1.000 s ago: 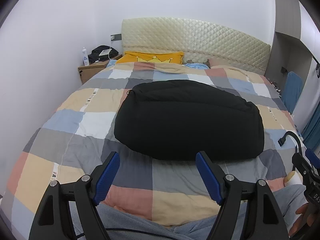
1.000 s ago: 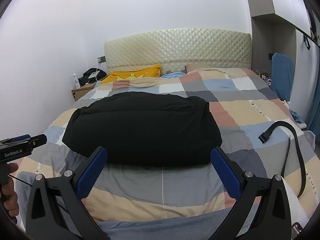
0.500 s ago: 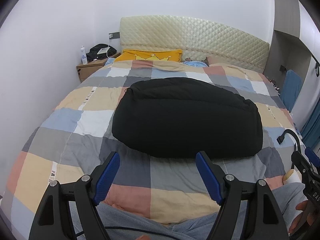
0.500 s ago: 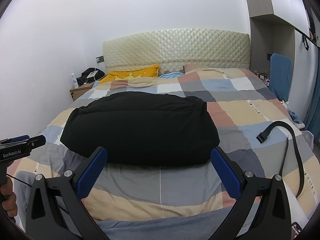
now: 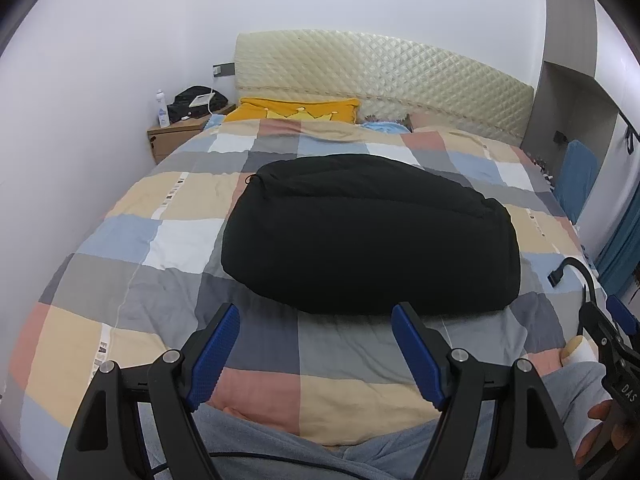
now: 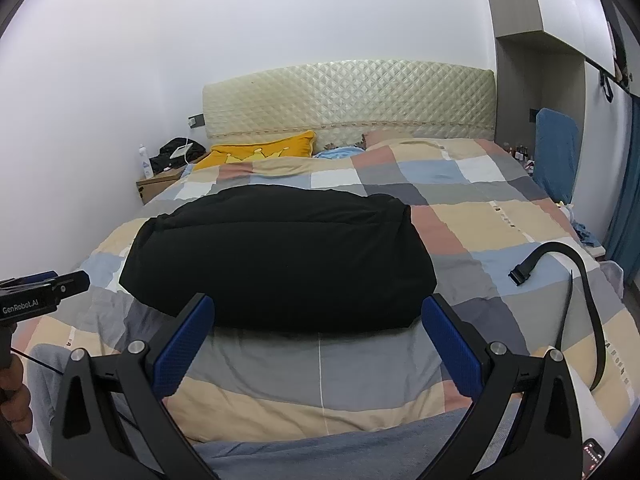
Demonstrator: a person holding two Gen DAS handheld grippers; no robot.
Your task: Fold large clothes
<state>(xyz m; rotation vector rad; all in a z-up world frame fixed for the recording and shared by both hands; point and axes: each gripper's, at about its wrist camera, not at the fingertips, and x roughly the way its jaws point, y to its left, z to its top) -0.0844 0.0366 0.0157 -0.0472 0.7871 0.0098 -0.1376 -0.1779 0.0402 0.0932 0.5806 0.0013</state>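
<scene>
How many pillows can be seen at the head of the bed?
2 plainly. The yellow pillow lies near the nightstand side. The pink pillow lies further right, mostly under the checked quilt. Something blue shows between them; it may be a third.

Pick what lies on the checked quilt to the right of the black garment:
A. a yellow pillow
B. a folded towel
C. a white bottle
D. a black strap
D: the black strap curls on the checked quilt right of the black garment, apart from it.
</scene>
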